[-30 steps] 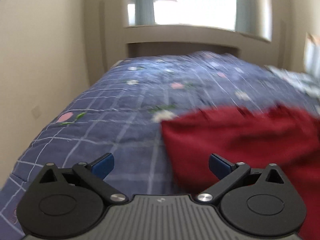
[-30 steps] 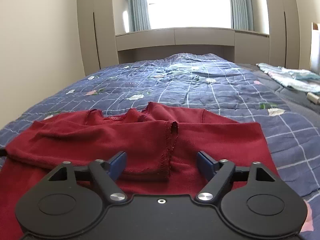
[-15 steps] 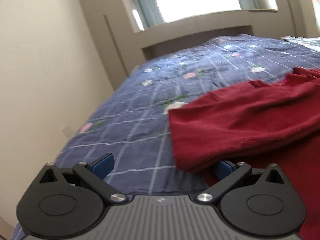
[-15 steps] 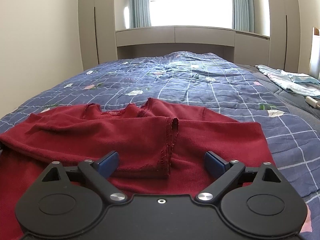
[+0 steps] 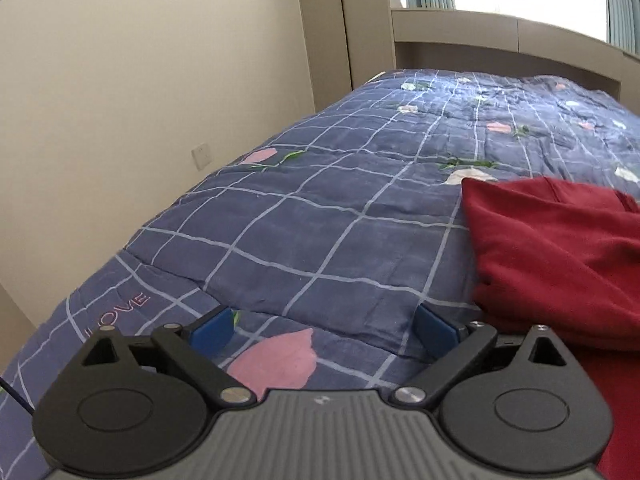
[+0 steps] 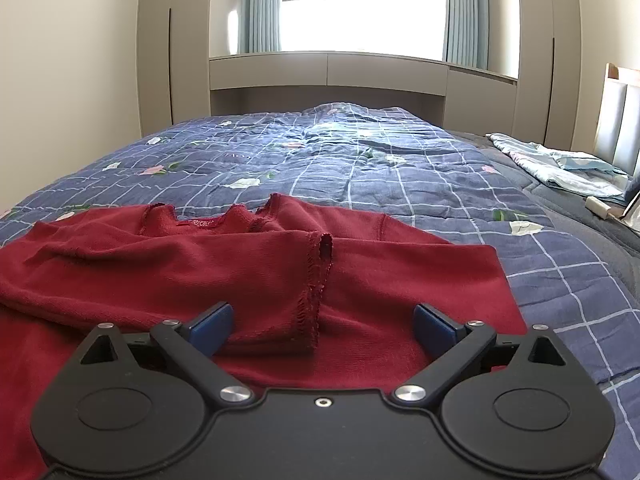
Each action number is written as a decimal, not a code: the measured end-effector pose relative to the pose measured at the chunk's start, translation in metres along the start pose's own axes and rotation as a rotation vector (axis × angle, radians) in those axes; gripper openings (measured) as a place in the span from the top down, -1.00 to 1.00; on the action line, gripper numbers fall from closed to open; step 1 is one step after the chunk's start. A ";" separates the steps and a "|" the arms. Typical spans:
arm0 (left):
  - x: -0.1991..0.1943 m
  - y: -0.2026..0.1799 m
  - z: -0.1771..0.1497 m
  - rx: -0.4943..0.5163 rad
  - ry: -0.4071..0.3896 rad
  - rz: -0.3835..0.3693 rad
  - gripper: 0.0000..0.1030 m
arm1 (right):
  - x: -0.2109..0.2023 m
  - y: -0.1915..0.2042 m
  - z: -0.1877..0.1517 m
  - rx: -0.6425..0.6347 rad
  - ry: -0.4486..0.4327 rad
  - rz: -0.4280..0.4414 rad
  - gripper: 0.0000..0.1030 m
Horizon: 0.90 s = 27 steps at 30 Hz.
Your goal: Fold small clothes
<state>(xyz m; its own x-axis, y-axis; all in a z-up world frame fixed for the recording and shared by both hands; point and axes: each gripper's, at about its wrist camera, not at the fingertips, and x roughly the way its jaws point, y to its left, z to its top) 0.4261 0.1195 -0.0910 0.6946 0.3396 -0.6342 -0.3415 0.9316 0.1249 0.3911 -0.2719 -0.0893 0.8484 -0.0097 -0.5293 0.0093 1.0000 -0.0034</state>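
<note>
**Both claws wide over the red top on the bed**

The right claw (image 6: 323, 322) hovered low over the red sweater (image 6: 380, 280), its blue pads spread wide, and those jaws had just been opening. The cloth lay under the gap, but neither pad pressed on it. The sweater was spread flat on the blue checked quilt (image 6: 400, 176), its neckline turned toward the far end of the bed. One sleeve (image 6: 180, 276) was folded across the body, its frayed cuff (image 6: 316, 292) lying between the right claw's two pads and a little beyond them.

Over on the other side, the left claw (image 5: 323, 326) pointed down at the near edge of the quilt (image 5: 304, 220), jaws apart, with only bedding between the pads. The sweater's folded edge (image 5: 552, 248) sat just beside its right-hand pad (image 5: 436, 330); whether cloth and pad actually touched there was hard to tell from that angle.

Away at the far right of the bed lay a bundle of pale blue cloth (image 6: 560, 168). Beyond the bed stood a beige built-in unit (image 6: 328, 74) under a bright window with blue-grey curtains (image 6: 260, 4).
</note>
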 end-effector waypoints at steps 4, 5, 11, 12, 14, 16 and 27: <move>-0.013 0.001 -0.007 0.018 -0.018 -0.016 -0.96 | 0.000 0.000 0.000 0.001 0.001 0.001 -0.96; -0.017 0.002 -0.009 0.026 -0.021 -0.019 -0.97 | 0.000 0.000 0.000 0.000 -0.001 0.001 -0.99; -0.046 0.004 -0.018 0.019 -0.088 -0.059 -0.99 | -0.006 -0.006 -0.001 0.037 -0.035 0.010 -0.99; -0.052 0.002 -0.018 0.019 -0.110 -0.075 -0.99 | -0.006 -0.007 -0.001 0.044 -0.037 0.009 -0.99; -0.057 -0.003 -0.016 0.028 -0.146 -0.104 -0.99 | -0.006 -0.007 -0.001 0.048 -0.033 0.005 -0.99; -0.056 -0.013 -0.012 0.029 -0.153 -0.128 -0.99 | -0.006 -0.005 -0.001 0.041 -0.031 -0.009 -0.99; -0.027 -0.033 -0.010 0.010 -0.045 -0.098 -1.00 | -0.004 -0.008 -0.003 0.055 -0.029 -0.103 -0.99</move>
<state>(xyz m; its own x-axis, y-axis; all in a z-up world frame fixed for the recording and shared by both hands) 0.4125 0.0784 -0.0855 0.7522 0.2525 -0.6086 -0.2649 0.9616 0.0716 0.3857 -0.2796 -0.0894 0.8562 -0.1133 -0.5041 0.1259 0.9920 -0.0092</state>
